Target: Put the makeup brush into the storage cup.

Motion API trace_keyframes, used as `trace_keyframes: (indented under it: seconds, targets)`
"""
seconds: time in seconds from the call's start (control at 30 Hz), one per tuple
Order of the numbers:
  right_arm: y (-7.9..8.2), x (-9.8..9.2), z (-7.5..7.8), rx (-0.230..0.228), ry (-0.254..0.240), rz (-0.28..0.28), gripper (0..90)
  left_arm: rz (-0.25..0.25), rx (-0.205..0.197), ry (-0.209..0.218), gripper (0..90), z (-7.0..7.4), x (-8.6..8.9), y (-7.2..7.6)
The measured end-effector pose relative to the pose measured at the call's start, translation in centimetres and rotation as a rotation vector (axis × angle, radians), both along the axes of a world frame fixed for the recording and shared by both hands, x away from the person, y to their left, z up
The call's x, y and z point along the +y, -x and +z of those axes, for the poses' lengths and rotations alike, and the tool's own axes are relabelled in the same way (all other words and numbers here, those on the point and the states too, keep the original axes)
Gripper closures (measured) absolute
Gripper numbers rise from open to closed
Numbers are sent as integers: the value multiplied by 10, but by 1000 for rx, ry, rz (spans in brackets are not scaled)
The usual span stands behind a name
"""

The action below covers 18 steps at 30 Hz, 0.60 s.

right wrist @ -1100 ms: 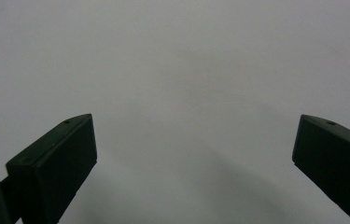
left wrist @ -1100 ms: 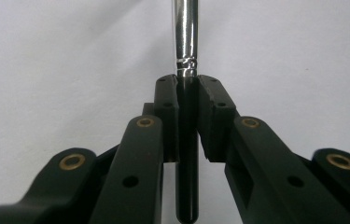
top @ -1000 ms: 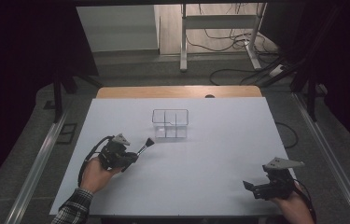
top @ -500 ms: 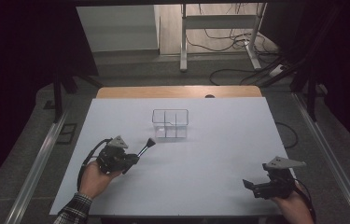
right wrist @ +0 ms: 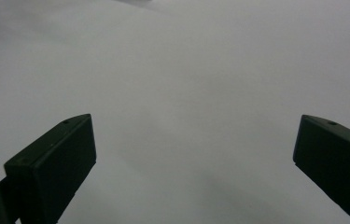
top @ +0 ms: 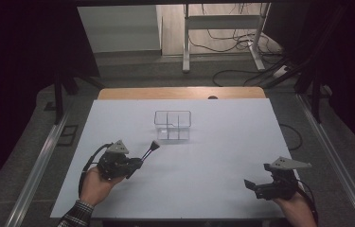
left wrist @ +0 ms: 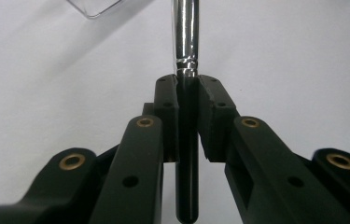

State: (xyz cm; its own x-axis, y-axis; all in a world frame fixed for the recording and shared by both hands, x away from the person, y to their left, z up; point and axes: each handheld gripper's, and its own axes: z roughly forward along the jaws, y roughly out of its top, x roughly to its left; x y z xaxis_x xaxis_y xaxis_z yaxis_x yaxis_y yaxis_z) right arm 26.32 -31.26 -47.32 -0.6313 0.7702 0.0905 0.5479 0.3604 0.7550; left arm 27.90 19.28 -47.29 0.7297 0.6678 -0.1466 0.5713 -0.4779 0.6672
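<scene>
A brush with a black handle and a silver ferrule is clamped in my left gripper, which is shut on the handle. In the left gripper view the two pads of the left gripper press the handle from both sides. The brush head points up and away toward a clear divided box in the middle of the white table, and stops short of it. At the near right my right gripper stands open, and in its own view nothing lies between the wide-apart jaws of the right gripper.
A corner of the clear box shows ahead of the left jaws. Metal rails run along both sides of the table. Past the wooden far edge are cables on the floor and a frame's legs.
My left hand has drifted slightly toward the table's near edge with the brush still clamped. The right hand has stayed put.
</scene>
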Motion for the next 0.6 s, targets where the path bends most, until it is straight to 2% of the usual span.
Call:
trace_keyframes:
  seconds: [0.23,0.37,0.6]
  targets:
    - [-1,7,2,0,-23,14,0,-22,-13,4,791,2,-6,5]
    - [-1,9,1,1,-27,22,0,-36,-33,15,791,4,-9,8]
    - [-2,11,2,13,-69,13,0,-61,-43,21,791,5,-16,12]
